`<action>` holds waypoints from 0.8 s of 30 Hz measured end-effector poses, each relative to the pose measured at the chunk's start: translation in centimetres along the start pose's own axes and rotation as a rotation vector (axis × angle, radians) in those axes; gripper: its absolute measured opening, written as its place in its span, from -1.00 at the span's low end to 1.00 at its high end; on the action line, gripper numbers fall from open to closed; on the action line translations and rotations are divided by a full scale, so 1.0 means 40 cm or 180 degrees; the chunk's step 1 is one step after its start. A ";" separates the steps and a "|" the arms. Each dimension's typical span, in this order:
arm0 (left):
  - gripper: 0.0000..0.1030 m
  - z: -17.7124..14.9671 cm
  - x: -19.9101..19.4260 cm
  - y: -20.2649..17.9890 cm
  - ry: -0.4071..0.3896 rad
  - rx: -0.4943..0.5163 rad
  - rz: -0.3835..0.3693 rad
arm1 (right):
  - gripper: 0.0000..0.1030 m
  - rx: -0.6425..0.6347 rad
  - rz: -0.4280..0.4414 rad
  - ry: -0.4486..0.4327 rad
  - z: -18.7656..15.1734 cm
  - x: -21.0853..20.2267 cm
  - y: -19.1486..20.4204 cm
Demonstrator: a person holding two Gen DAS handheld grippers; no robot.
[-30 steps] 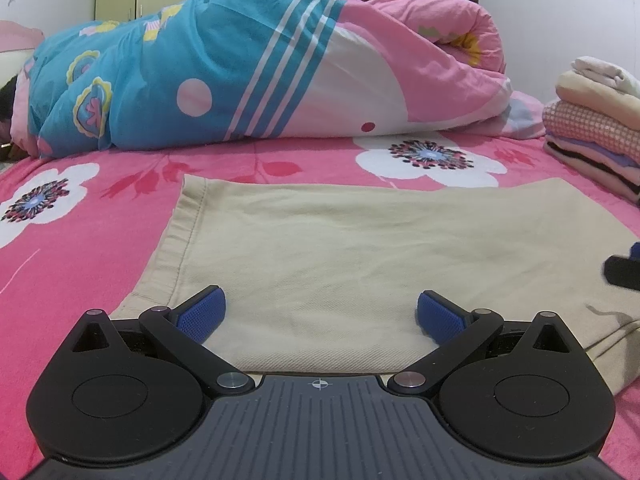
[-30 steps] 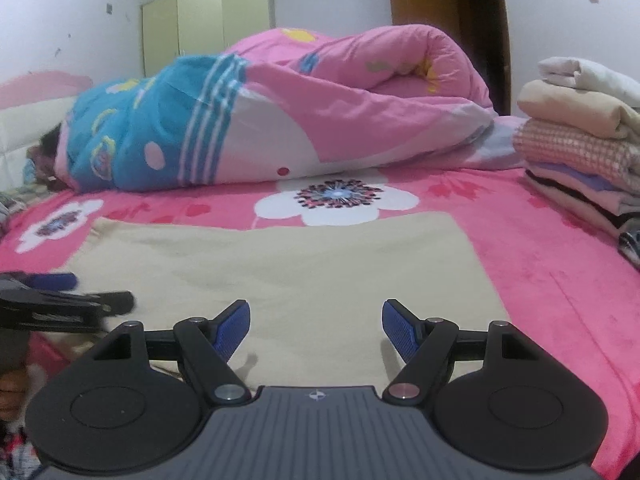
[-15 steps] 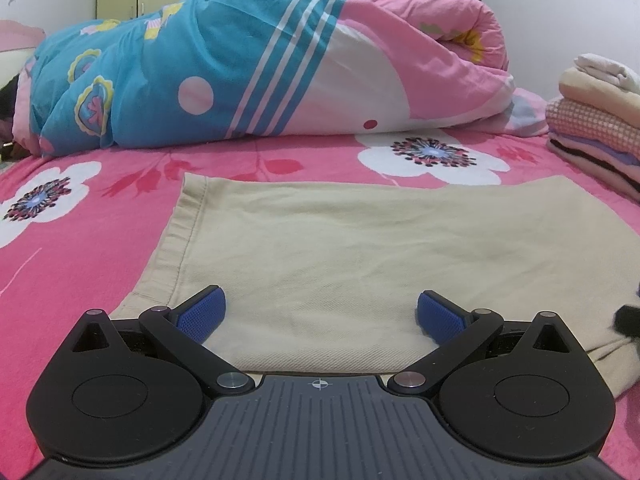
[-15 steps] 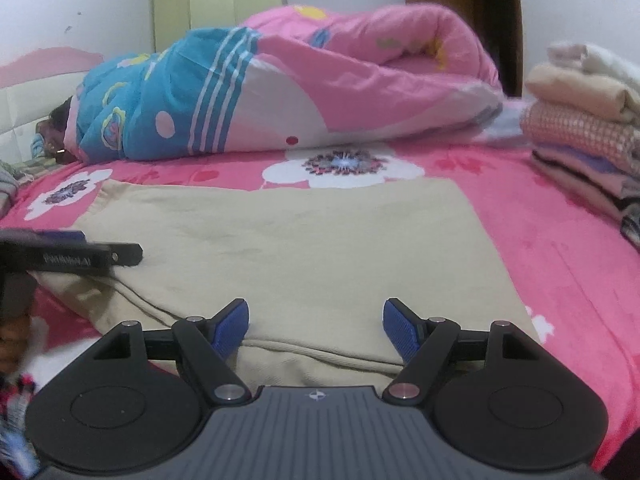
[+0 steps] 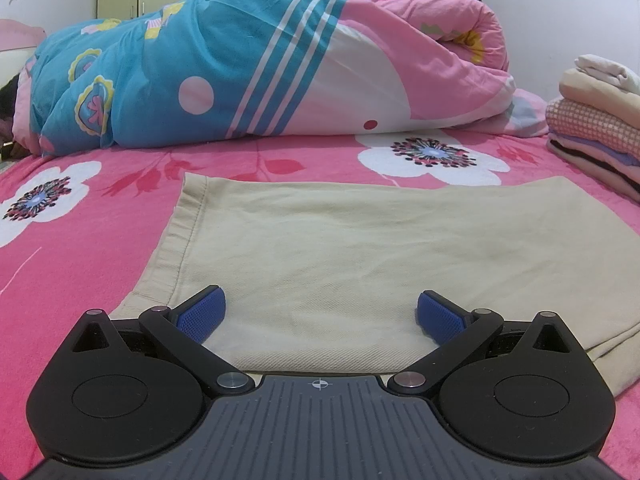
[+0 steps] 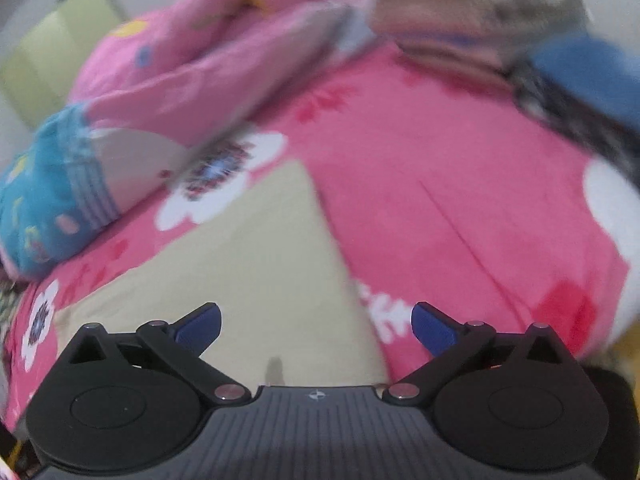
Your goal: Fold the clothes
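Note:
A beige garment (image 5: 360, 256) lies flat on the pink flowered bed, folded into a broad rectangle with a stitched hem on its left side. My left gripper (image 5: 320, 314) hovers low over its near edge, open, with nothing between the blue pads. The right wrist view is blurred and tilted; there the beige garment (image 6: 248, 272) reaches under my right gripper (image 6: 316, 322), which is open and empty, sitting over the garment's right edge.
A rolled pink and blue quilt (image 5: 248, 64) lies across the back of the bed. A stack of folded clothes (image 5: 596, 120) sits at the right. The pink flowered bedspread (image 5: 80, 208) surrounds the garment. Blue fabric (image 6: 588, 76) shows at the upper right of the right wrist view.
The right gripper has swung up and to the right with a tilt, blurring its view; it no longer shows in the left wrist view. The left gripper stays put.

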State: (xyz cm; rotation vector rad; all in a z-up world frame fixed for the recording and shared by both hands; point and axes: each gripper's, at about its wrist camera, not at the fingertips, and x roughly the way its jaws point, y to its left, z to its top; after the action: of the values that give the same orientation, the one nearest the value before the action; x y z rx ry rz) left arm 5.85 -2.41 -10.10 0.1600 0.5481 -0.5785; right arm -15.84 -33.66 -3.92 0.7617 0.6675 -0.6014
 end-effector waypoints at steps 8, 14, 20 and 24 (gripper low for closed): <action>1.00 -0.001 0.000 0.001 -0.0001 -0.0004 -0.0001 | 1.00 0.0282 -0.0053 0.0244 -0.003 0.051 -0.035; 1.00 -0.001 0.000 0.002 -0.0001 -0.0005 -0.0002 | 1.00 0.0284 -0.0063 0.0174 -0.027 0.048 -0.032; 1.00 -0.001 0.000 0.002 -0.0001 -0.0004 -0.0001 | 1.00 0.0443 -0.0080 0.0214 -0.013 0.047 -0.042; 1.00 -0.001 0.000 0.002 -0.0002 -0.0004 -0.0002 | 1.00 0.0419 -0.0131 0.0209 -0.022 0.048 -0.036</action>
State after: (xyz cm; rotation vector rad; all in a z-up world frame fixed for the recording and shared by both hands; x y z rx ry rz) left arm 5.88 -2.33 -10.15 0.1583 0.5479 -0.5787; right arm -15.89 -34.28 -6.42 0.8951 0.7104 -0.6649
